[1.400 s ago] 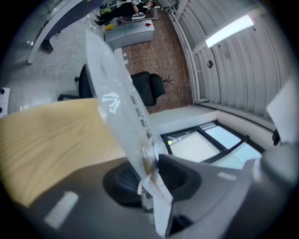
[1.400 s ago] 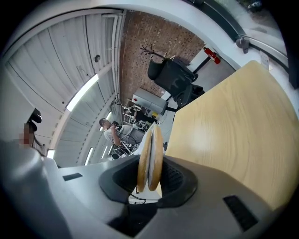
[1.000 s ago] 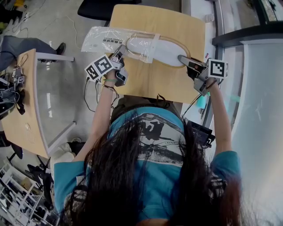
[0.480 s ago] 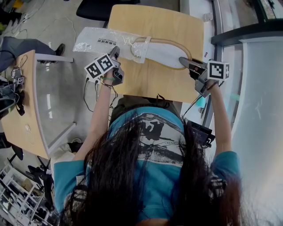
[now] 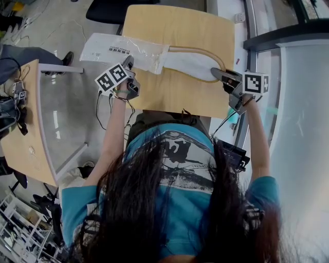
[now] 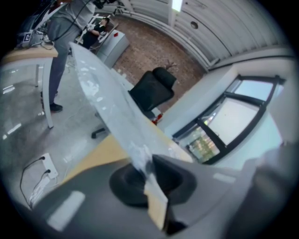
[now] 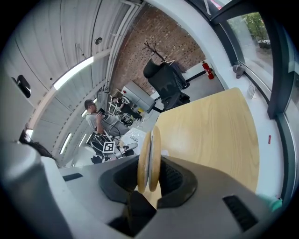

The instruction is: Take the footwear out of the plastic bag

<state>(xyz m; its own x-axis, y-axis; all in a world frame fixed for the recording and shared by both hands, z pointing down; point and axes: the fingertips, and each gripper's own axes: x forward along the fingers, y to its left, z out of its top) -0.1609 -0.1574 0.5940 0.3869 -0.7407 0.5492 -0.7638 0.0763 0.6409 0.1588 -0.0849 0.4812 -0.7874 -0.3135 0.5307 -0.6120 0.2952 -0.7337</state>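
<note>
Footwear point(image 5: 193, 64): a flat white pair with tan rims, lying on the counter and mostly clear of the bag. Its left end sits at the bag's mouth (whether any of it is still inside, I cannot tell).
Plastic bag point(image 5: 123, 49): clear film with dark print, stretched out to the left and reaching past the counter's left edge.
Right gripper point(image 5: 220, 74): jaws closed on the footwear's right end. In the right gripper view the footwear point(image 7: 149, 149) shows as two thin soles standing edge-on between the jaws.
Left gripper point(image 5: 128, 62): jaws pinched shut on the near edge of the plastic bag. In the left gripper view the plastic bag point(image 6: 103, 98) runs up and away from them.
Counter point(image 5: 180, 25): light wood with rounded corners.
Surroundings: a black office chair point(image 5: 105, 9) stands beyond the counter, and a second desk point(image 5: 31, 128) stands well apart at the left.
</note>
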